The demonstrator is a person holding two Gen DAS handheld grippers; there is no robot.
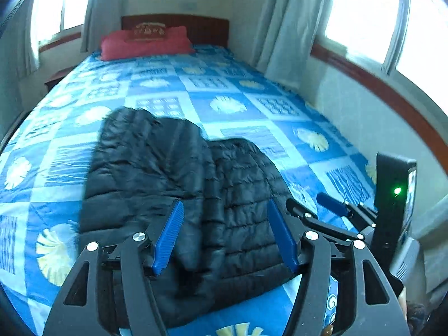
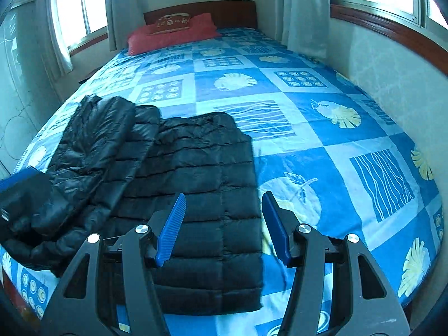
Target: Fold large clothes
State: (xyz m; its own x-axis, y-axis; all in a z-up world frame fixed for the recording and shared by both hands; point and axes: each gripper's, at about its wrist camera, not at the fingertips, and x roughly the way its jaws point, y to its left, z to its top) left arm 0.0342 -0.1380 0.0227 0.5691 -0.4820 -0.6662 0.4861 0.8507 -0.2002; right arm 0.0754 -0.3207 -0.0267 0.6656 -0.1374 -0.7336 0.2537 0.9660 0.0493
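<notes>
1. A black puffer jacket (image 2: 196, 184) lies flat near the foot edge of the bed (image 2: 322, 140), toward its left side, one sleeve (image 2: 92, 145) folded across its left part
2. The left gripper (image 1: 225, 235) hangs above the jacket, jaws wide apart, holding nothing
3. The right gripper (image 2: 224, 226) hangs above the jacket's right edge, jaws equally spread and empty
4. A red pillow (image 2: 170, 36) sits by the headboard

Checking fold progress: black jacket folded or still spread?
Partly folded: black puffer jacket lies on the bed, one sleeve laid across its body.
</notes>
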